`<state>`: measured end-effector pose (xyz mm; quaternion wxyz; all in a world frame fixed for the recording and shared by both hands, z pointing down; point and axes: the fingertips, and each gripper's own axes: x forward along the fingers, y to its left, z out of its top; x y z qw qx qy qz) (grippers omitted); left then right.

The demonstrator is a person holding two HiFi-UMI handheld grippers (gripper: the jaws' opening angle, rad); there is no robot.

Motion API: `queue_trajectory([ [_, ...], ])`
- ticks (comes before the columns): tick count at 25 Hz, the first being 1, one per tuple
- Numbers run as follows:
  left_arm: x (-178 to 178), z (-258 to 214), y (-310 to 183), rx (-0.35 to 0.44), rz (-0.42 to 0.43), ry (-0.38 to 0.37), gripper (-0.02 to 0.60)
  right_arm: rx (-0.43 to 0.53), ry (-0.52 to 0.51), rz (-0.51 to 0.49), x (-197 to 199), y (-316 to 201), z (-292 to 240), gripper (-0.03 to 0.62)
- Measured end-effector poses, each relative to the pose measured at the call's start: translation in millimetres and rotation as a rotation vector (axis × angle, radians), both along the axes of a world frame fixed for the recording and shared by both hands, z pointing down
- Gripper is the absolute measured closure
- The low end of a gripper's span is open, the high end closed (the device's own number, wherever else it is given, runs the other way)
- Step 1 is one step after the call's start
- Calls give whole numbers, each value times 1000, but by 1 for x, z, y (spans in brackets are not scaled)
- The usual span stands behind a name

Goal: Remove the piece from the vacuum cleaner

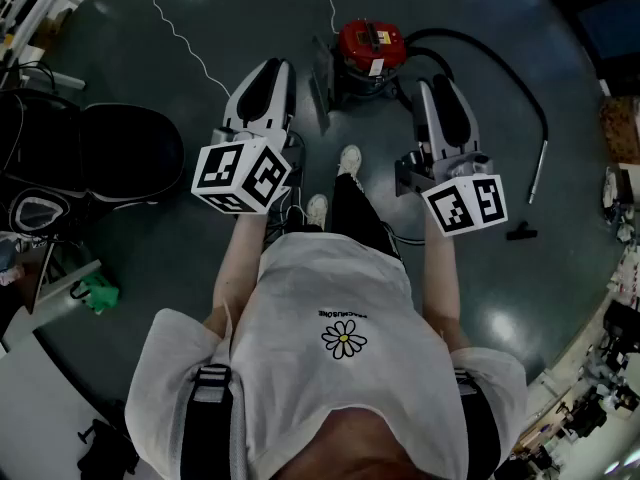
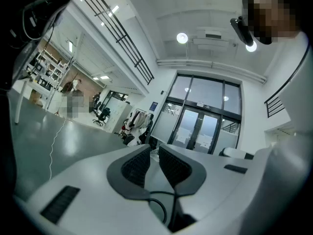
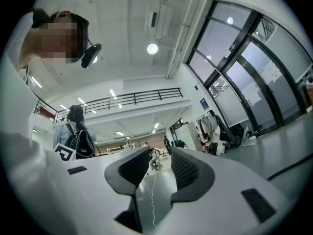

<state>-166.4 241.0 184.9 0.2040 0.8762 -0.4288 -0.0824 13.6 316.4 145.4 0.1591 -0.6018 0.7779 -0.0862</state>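
Note:
The red vacuum cleaner (image 1: 368, 53) stands on the dark floor ahead of my feet. Its black hose (image 1: 490, 53) curves to the right and ends in a silver wand (image 1: 538, 168). A small black nozzle piece (image 1: 521, 232) lies on the floor near the wand's end. My left gripper (image 1: 272, 68) (image 2: 154, 148) is raised in the air left of the vacuum. Its pads stand a thin gap apart with nothing between them. Held up right of the vacuum, my right gripper (image 1: 437, 86) (image 3: 160, 153) is open wider and also empty. Neither gripper touches the vacuum.
A black office chair (image 1: 110, 153) stands at the left, with a green object (image 1: 95, 293) on the floor near it. A thin white cable (image 1: 180, 33) runs across the floor behind the left gripper. Benches and clutter line the right edge (image 1: 615, 358).

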Motion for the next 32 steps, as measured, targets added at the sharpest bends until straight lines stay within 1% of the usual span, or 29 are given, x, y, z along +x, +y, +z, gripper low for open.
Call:
queue_trajectory([
  [1,6,7,-12,-18,3,-5,542,-13,-2,1,7,-13,10,471],
  [2,13,14,-25,-39,7,-9,516,-27,-1,4,15,-27,19,471],
  [4,31,34,-55,-100,10,-15,413,-66,23,16,32,-59,42,471],
  [5,40,47,-72,-142,8,-14,394,-97,53,18,40,-77,56,470],
  [6,48,62,-89,-183,5,-16,394,-136,92,9,46,-97,72,470],
  [8,65,91,-125,-253,0,-38,394,-222,162,-55,52,-141,110,471],
  [11,99,137,-182,-358,2,-87,394,-353,198,-178,66,-209,168,473],
  [12,109,152,-200,-393,-3,-103,394,-395,219,-193,73,-230,186,501],
  [13,118,167,-218,-422,-11,-121,394,-433,252,-196,81,-251,205,583],
  [15,131,197,-251,-467,-32,-160,394,-503,320,-207,93,-292,245,583],
  [17,139,230,-280,-515,-54,-188,394,-577,327,-237,101,-326,287,583],
  [19,145,266,-303,-575,-77,-200,394,-668,321,-273,108,-351,332,583],
  [21,152,303,-325,-634,-93,-213,394,-771,338,-310,113,-375,382,583],
  [25,160,398,-363,-775,-134,-219,394,-969,386,-396,107,-411,490,583],
  [27,164,451,-374,-849,-131,-264,394,-1046,421,-436,101,-426,539,583],
  [30,168,524,-381,-951,-87,-375,394,-1173,471,-450,102,-445,601,583],
  [32,170,561,-380,-1014,-50,-403,394,-1276,507,-451,106,-447,633,583],
])
